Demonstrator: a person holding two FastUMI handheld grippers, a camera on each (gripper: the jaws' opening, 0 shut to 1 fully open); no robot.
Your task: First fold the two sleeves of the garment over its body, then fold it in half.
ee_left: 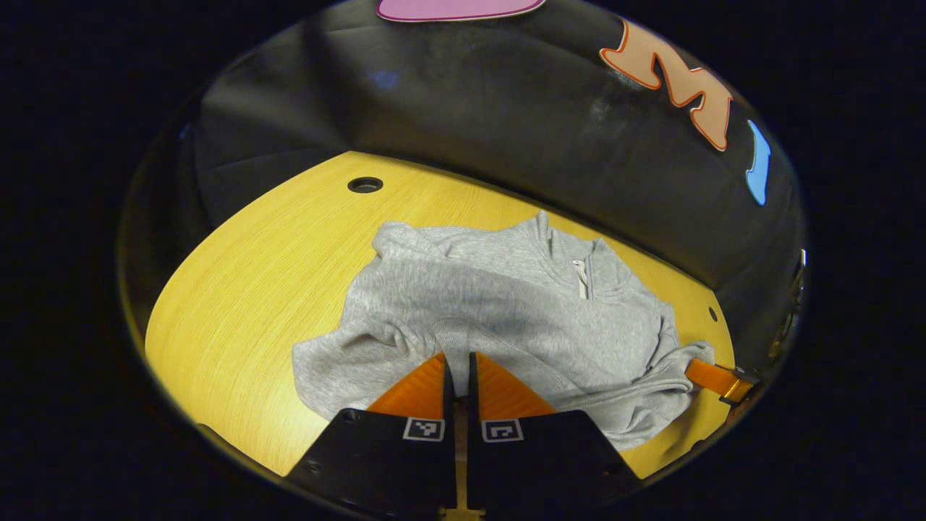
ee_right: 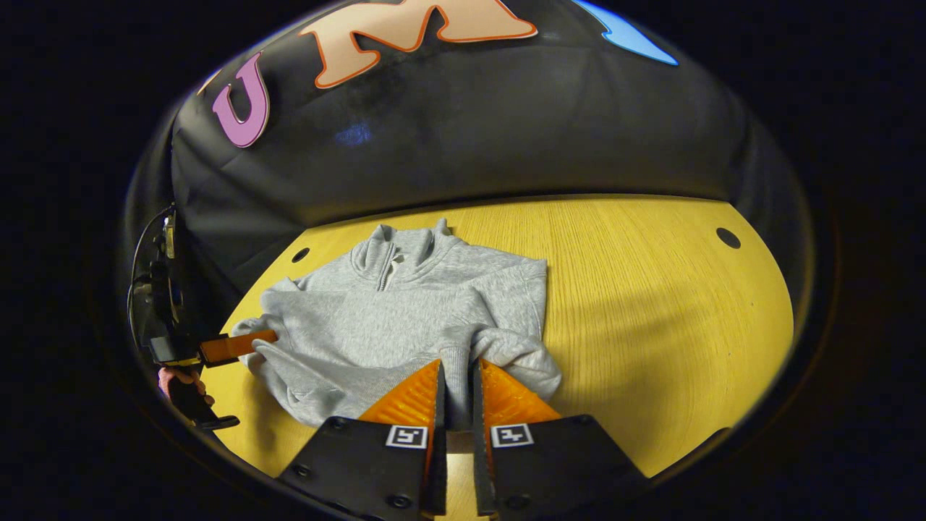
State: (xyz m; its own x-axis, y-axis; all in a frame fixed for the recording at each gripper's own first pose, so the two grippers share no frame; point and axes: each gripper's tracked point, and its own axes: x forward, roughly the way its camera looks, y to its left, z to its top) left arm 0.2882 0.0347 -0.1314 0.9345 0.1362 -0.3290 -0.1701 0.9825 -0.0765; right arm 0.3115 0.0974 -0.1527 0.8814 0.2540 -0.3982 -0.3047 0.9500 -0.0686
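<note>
One garment (ee_left: pixel 506 304): grey pullover with a short zip at the collar (ee_left: pixel 582 278), lying front-up on the yellow wooden table (ee_left: pixel 275 275), collar toward the far black cloth wall (ee_left: pixel 506 108). In the right gripper view the same garment (ee_right: pixel 405 318) sits left of the table's middle, with bare tabletop (ee_right: pixel 651 304) stretching away to its right.

Two sleeves, both drawn in over the body, lying bunched and creased across its near half rather than flat.

Left gripper (ee_left: pixel 457 376): orange fingers narrowed to a thin slot, grey cuff fabric caught between the tips at the garment's near edge. In the right gripper view this same tool (ee_right: pixel 235 346) shows at the far left, its orange finger touching the garment's left side, a hand (ee_right: pixel 181 380) below it on the handle.

Right gripper (ee_right: pixel 459 383): orange fingers nearly together, a ribbed grey cuff pinched in the gap between them. In the left gripper view its orange finger (ee_left: pixel 712 378) meets the garment's right edge.

Two round holes in the tabletop, one far left (ee_left: pixel 364 184), one far right (ee_right: pixel 728 237).
</note>
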